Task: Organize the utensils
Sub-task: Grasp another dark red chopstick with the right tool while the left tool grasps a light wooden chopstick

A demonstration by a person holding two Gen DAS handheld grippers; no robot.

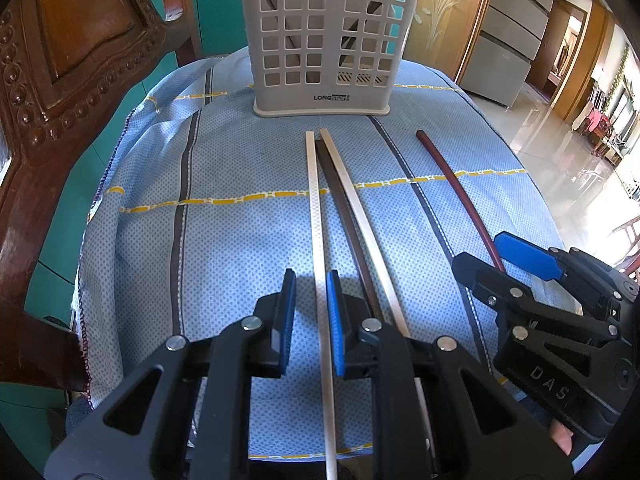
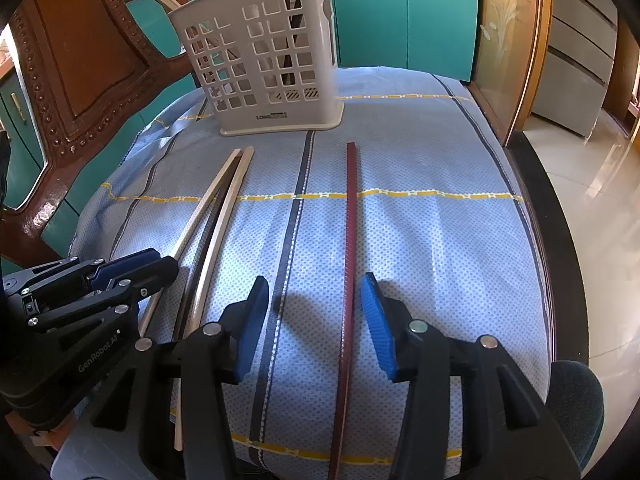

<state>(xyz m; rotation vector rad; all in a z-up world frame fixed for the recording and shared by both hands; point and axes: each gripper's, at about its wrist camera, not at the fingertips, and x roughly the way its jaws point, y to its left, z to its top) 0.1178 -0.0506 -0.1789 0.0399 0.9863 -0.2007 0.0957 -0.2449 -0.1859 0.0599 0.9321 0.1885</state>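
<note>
Over on the left, the carved wooden chair (image 1: 60,80) crowds the edge of the counter (image 1: 224,160), which wears a blue checked cloth. Next, the left gripper (image 1: 311,320): its jaws stand only slightly apart, straddling a white chopstick (image 1: 316,208), and the stick runs close along the right-hand blue pad. Whether that pad actually presses it, I cannot tell; the other pad shows a clear gap. My guess is this stick gets lifted first, since it lies free of its neighbours at the far end.

Just beside it, a dark chopstick (image 1: 340,208) and a second white chopstick (image 1: 356,200) lie touching, fanned out from the same end, both pointing at the white basket (image 1: 320,40) standing upright at the back. That holder already has dark sticks leaning inside, so it looks like the destination.

Further right, the red chopstick (image 2: 351,220) lies well apart from the trio, lengthwise toward the basket. The right gripper (image 2: 314,328) is spread wide around it, pads clear on both sides, so nothing is pinched. Closing here near the stick's near end should tip the far end up nicely for dropping in.
</note>
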